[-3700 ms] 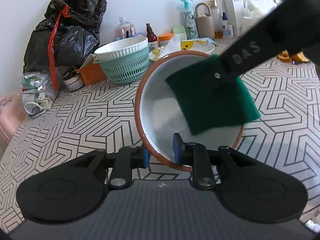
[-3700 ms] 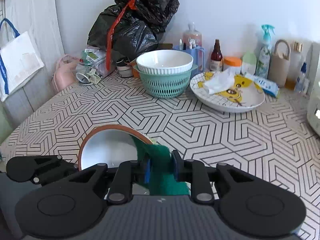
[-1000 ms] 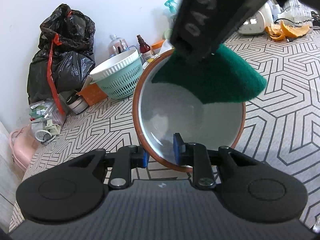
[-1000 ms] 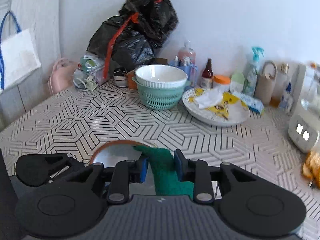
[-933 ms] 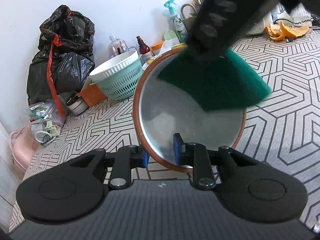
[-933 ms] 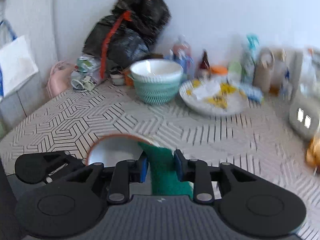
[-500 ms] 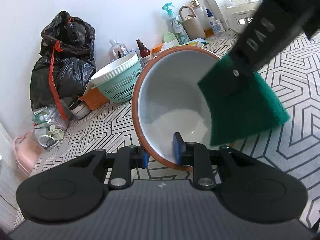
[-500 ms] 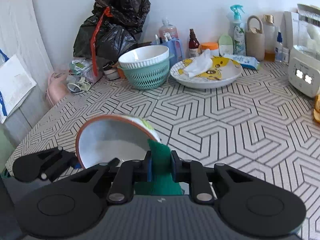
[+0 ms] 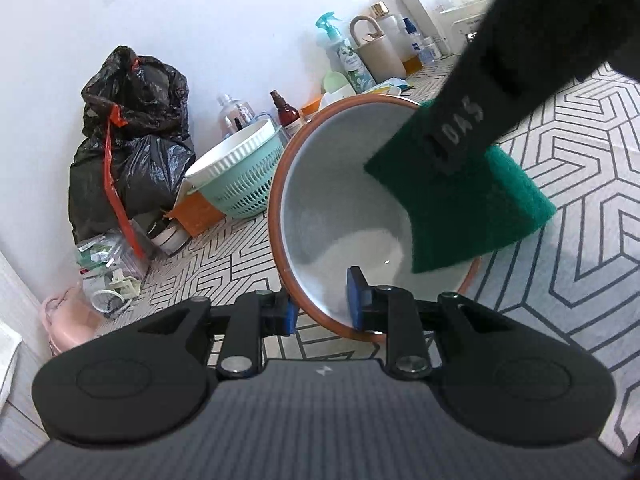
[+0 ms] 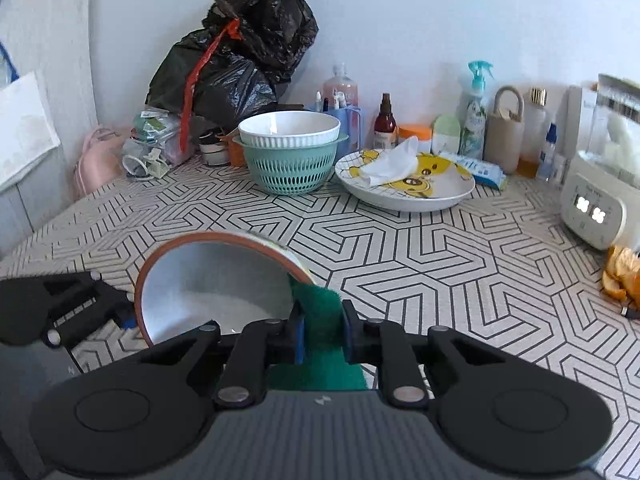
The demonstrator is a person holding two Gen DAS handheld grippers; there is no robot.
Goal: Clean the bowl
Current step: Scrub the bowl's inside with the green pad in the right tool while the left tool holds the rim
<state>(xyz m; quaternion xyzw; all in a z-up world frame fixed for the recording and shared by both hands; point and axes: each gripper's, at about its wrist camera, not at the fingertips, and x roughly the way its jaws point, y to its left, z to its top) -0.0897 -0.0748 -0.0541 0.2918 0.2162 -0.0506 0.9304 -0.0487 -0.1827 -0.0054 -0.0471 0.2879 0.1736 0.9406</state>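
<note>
1. Two grips in play: left gripper (image 9: 323, 306) clamped narrow on the near rim of the bowl (image 9: 332, 200), one blue pad inside, one outside
2. Right gripper (image 10: 322, 332) pinched nearly shut on the green scouring pad (image 10: 320, 312), jaws having just been closing with the pad between them
3. Bowl tipped up on edge above the patterned table (image 10: 420, 264), white inside facing the left wrist camera, brown rim around it
4. Pad draped over the bowl's right rim (image 9: 460, 204), partly inside, partly hanging outside
5. Beyond: white bowl in a teal colander (image 10: 290, 160), yellow cartoon plate (image 10: 404, 184) with a tissue, bottles along the wall, black rubbish bags (image 10: 236, 48) in the corner, orange peel (image 10: 620, 276) at far right
</note>
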